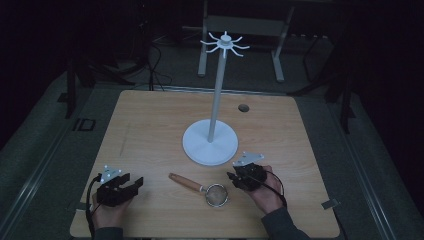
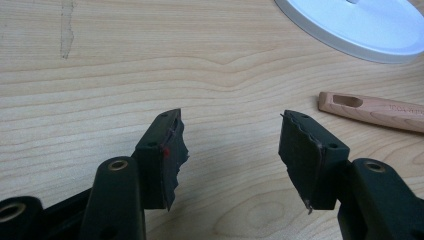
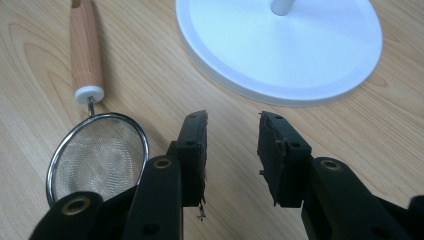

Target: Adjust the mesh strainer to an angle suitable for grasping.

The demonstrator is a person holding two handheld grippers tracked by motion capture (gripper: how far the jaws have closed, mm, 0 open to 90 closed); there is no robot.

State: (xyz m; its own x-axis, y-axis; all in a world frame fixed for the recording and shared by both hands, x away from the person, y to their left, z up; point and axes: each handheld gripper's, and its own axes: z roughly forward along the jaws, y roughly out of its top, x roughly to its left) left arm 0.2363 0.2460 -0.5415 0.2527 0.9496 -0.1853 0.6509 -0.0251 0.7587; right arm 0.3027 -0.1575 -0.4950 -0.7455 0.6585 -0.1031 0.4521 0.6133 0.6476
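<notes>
Tabletop (image 1: 150, 120): both grippers low, jaws parted.

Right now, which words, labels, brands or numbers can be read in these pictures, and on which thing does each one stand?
"ID": large pale characters on the dark floor left of the wooden table; this reading is uncertain.
Faint mark burned into the wooden handle of the mesh strainer, seen in the left gripper view: too blurred to read.
No text can be seen on the white hook stand or the grippers.
</notes>
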